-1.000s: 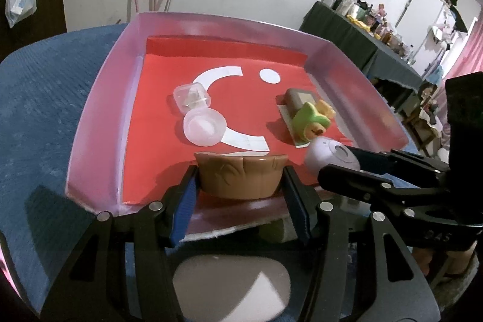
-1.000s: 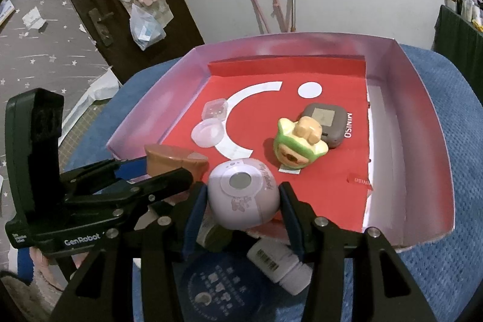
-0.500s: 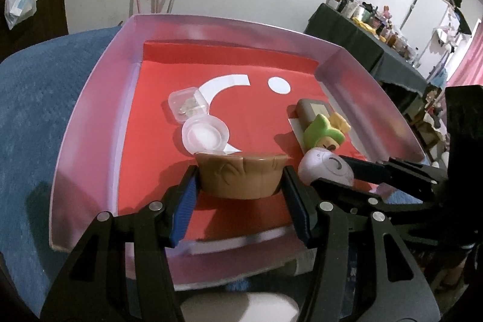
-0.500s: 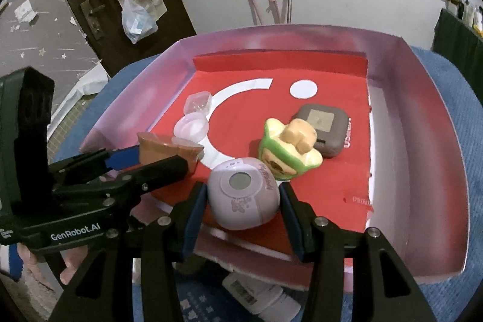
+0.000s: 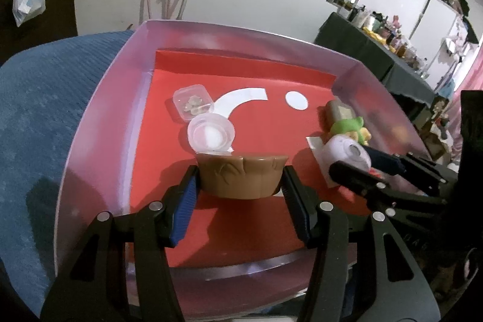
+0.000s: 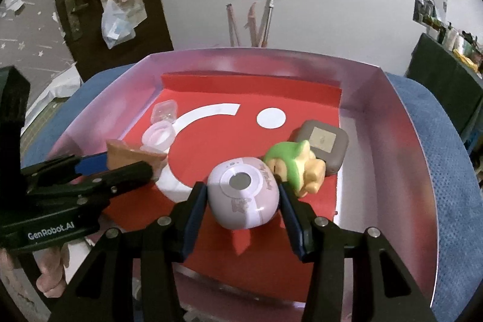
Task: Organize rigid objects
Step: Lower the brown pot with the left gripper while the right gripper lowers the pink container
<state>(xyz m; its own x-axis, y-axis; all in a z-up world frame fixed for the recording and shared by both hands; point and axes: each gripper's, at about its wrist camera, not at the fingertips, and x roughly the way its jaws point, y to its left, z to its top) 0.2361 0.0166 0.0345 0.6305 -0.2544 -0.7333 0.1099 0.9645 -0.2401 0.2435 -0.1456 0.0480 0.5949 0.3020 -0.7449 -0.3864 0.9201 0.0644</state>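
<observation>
Both grippers are sitting over the tray (image 6: 389,122) interior, each loaded. Left gripper (image 5: 240,181) jaws are clamping the brown stump-shaped cup (image 5: 241,175) by its tapered sides; right gripper (image 6: 243,195) jaws are clamping the pale pink rounded case (image 6: 243,192).

Risks:
- The pink case is smooth, glossy and egg-like, so the jaws are probably gripping on curved flanks. It is likely to squirt out or roll once let go, and the green-and-tan toy figure (image 6: 294,168) is touching or just beside it at its 2 o'clock. A nudge would shove that figure into the grey rounded-square case (image 6: 321,147) behind it.
- The stump cup is tapering downward, so the grip may be creeping. The round translucent lidded pot (image 5: 211,136) is sitting just beyond it at 12 o'clock, with the small clear square box (image 5: 193,104) further on at 11. Pushing forward would bump both; they look light and slidey.
- The two grippers are close side by side; opening both at once risks finger clash.
- Whether either object is resting on the floor or hanging just above it, I cannot tell. A release from height means a bounce.

Materials: the tray has shiny pinkish walls and a matte red paper liner with white cut-out shapes. The objects look like hard plastic. The tray is sitting on a blue textured cloth (image 6: 446,171).
</observation>
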